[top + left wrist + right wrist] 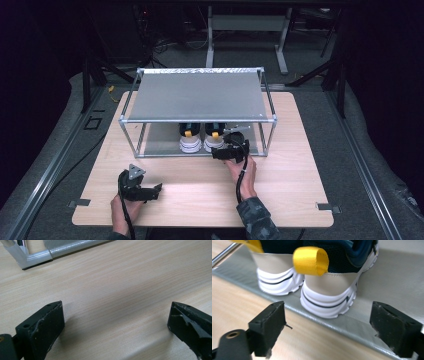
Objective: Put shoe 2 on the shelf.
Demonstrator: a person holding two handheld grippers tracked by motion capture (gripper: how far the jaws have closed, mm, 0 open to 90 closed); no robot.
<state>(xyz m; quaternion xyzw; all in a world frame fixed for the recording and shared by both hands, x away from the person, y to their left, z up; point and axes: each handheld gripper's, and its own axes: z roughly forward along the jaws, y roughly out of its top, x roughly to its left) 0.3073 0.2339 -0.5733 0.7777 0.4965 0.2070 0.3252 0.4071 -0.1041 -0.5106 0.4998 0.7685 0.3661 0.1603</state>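
Note:
Two sneakers with white soles, navy uppers and yellow heel loops stand side by side on the lower shelf of a metal rack (132, 102), heels toward me: the left shoe (190, 141) and the right shoe (213, 140). In the right gripper view the right shoe's heel (329, 297) is just ahead of my right gripper (327, 326), whose jaws stand wide open and a little short of it. The right gripper (223, 152) sits at the rack's front edge. My left gripper (152, 192) rests low over the bare tabletop near the front left, open with nothing between its jaws (115, 322).
The rack has a grey top shelf (195, 95) and silver tube legs; one corner foot (32, 258) shows in the left gripper view. The light wooden table (290, 195) ends near my forearms. Dark floor, cables and stands lie beyond the rack.

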